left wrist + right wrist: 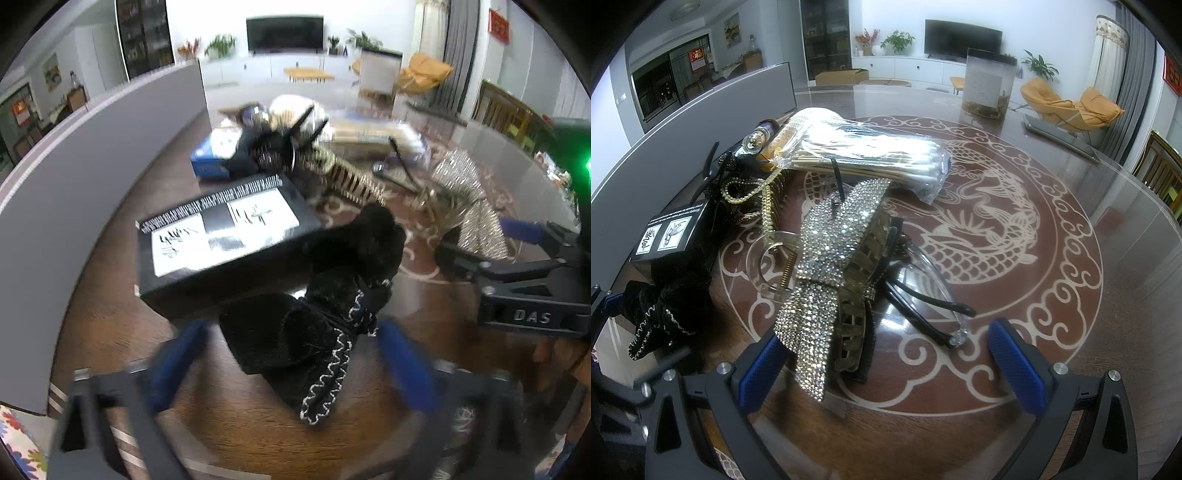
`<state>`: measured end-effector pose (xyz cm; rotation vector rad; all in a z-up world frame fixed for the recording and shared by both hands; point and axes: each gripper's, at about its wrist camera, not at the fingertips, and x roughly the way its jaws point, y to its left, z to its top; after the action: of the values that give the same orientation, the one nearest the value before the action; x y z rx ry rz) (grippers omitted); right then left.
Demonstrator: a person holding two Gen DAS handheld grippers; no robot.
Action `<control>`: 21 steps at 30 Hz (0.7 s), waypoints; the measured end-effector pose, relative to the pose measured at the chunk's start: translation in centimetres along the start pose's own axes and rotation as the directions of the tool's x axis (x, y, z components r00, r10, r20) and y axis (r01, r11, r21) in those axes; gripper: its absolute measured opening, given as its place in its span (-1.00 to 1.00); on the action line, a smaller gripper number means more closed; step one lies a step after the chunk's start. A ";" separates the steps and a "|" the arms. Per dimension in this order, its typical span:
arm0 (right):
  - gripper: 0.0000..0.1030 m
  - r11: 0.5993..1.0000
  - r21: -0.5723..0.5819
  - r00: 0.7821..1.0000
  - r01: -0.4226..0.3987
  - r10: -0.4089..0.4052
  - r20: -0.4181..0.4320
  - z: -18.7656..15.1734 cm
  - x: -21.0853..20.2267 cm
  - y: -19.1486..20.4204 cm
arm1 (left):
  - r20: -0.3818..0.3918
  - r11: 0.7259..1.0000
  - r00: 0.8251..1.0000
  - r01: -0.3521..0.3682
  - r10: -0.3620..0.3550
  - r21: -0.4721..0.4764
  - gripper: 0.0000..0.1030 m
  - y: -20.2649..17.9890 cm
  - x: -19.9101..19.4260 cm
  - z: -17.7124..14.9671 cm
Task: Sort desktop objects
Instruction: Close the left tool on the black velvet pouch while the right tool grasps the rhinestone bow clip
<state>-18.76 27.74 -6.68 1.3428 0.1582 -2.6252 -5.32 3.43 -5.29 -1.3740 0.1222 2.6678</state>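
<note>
A black velvet scrunchie with silver trim lies against a black box with white labels. My left gripper is open, its blue pads either side of the scrunchie; the view is blurred. In the right wrist view the scrunchie lies at the left beside the box. My right gripper is open, its jaws wide around a rhinestone bow hair clip and black-framed glasses. The right gripper also shows at the right of the left wrist view.
A bag of cotton swabs, a gold bead chain, a small bottle and black hair clips lie behind. A blue box sits farther back. A grey partition stands on the left. A clear jar stands on the far table side.
</note>
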 end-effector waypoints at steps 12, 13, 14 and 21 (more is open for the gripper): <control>1.00 0.990 0.035 0.983 -0.136 0.130 0.127 -2.8 -4.2 0.6 | 0.008 0.986 0.999 -0.045 0.047 -0.161 -0.07 3.2 -1.5 -1.1; 1.00 0.991 -0.005 0.981 -0.130 0.130 0.142 -2.8 -4.6 1.2 | 0.009 0.986 0.999 -0.044 0.046 -0.164 -0.07 3.3 -1.5 -1.1; 1.00 0.991 -0.043 0.980 -0.123 0.129 0.149 -2.6 -4.9 1.8 | 0.008 0.986 0.999 -0.047 0.049 -0.160 -0.07 3.3 -1.5 -1.1; 1.00 0.986 -0.048 0.987 -0.161 0.161 -0.017 0.4 -0.5 2.2 | 0.009 0.987 0.999 -0.052 0.054 -0.155 -0.06 3.0 -1.3 -1.4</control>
<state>-18.29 25.55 -6.04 1.2989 0.1100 -2.4638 -3.91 0.14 -4.99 -1.4144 -0.0516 2.7816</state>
